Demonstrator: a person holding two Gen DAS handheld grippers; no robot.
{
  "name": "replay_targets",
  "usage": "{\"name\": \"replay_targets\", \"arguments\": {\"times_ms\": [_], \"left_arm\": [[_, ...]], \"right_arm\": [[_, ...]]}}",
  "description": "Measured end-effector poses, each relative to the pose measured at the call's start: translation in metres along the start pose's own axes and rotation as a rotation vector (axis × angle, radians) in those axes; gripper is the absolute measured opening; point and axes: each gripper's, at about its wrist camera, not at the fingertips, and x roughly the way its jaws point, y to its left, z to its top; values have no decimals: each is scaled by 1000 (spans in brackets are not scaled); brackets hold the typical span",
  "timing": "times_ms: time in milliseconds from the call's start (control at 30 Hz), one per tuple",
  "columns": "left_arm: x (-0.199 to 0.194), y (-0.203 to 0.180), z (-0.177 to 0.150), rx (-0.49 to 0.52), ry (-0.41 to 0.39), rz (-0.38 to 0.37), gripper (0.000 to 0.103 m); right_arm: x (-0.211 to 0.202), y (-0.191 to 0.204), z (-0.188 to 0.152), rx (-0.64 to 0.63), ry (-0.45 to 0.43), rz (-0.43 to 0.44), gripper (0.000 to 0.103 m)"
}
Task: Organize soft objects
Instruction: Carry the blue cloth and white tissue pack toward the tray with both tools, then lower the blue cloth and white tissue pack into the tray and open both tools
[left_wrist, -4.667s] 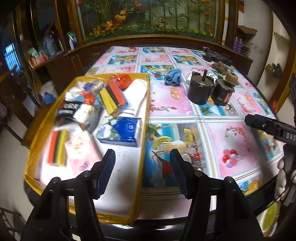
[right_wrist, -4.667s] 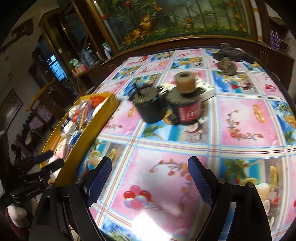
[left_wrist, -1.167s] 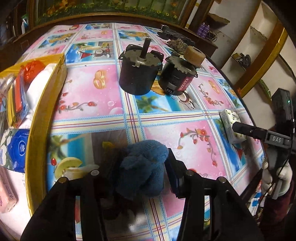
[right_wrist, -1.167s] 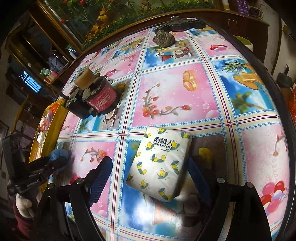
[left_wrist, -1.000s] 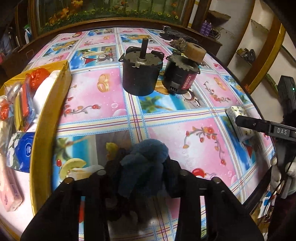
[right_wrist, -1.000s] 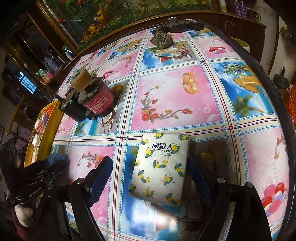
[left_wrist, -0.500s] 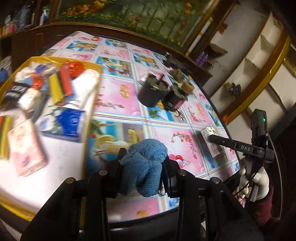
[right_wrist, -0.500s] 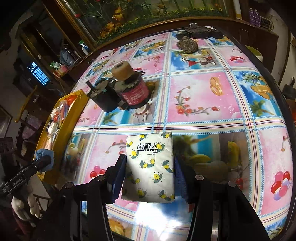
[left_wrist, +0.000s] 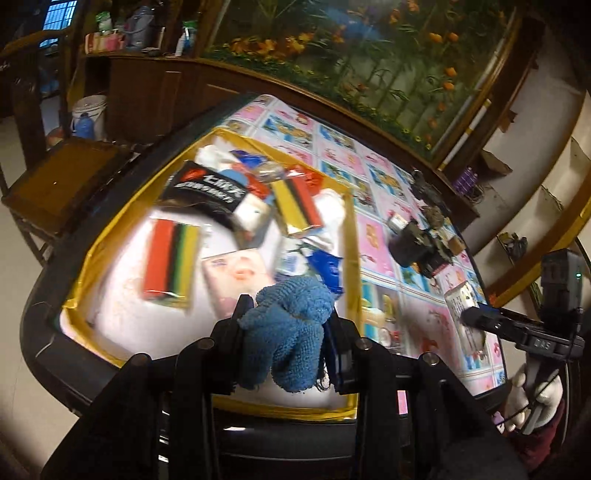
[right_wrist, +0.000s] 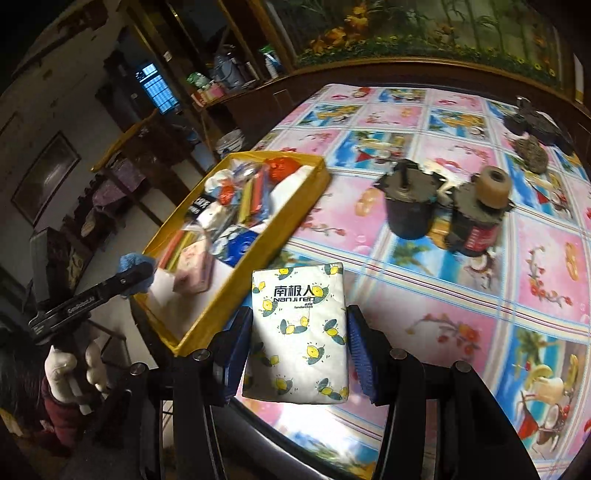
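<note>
Patterned table (right_wrist: 461, 295) now lies below both grippers: left gripper (left_wrist: 286, 332) pinches cloth (left_wrist: 291, 328) over tray (left_wrist: 352, 236); right gripper (right_wrist: 299, 343), having closed, clamps lifted tissues (right_wrist: 299, 332).

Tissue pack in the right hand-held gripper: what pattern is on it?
White tissue pack with yellow lemons and dark leaves, clearest in the right wrist view.

Blue cloth (left_wrist: 291, 328): fluffy terry, bunched into a lump, clamped between the left fingers (left_wrist: 243, 317) and held above the near end of the yellow tray (left_wrist: 351, 236). Tissue pack (right_wrist: 299, 332): white soft pack printed with lemons and dark lettering, flat face up, squeezed between the blue right fingers (right_wrist: 360, 354), lifted clear of the table (right_wrist: 424, 295) just beside the tray's right wall. The tray already holds soft packets: striped red-black-yellow packs, a pink pack and a blue-and-white pack.
</note>
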Motion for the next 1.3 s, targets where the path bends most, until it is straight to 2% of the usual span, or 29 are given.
{"name": "replay_targets", "arguments": {"times_ms": [300, 433, 567, 633, 700, 833, 933, 1000, 1167, 1200, 1300], "left_arm": [[23, 33, 5, -7, 53, 129, 33], [32, 45, -2, -33, 87, 133, 35], [26, 50, -2, -60, 69, 103, 44], [21, 52, -1, -79, 50, 90, 55], [16, 53, 0, -92, 28, 84, 59], [7, 55, 3, -116, -14, 69, 59], [3, 52, 3, -100, -37, 81, 59], [2, 51, 4, -88, -44, 84, 59], [2, 44, 2, -47, -63, 146, 59], [2, 42, 2, -36, -66, 164, 59], [3, 36, 0, -8, -76, 214, 59]], "right_arm": [[66, 80, 26, -161, 94, 62, 50], [95, 100, 35, -185, 126, 67, 50], [125, 114, 43, -209, 150, 38, 50], [136, 122, 43, -212, 167, 36, 50], [146, 128, 43, -214, 184, 38, 50], [163, 140, 37, -227, 215, 33, 50], [180, 146, 34, -232, 257, 19, 50], [185, 149, 34, -242, 251, 4, 50], [190, 147, 37, -238, 219, -45, 52], [190, 148, 36, -243, 211, -60, 58], [184, 153, 29, -258, 200, -62, 62]]}}
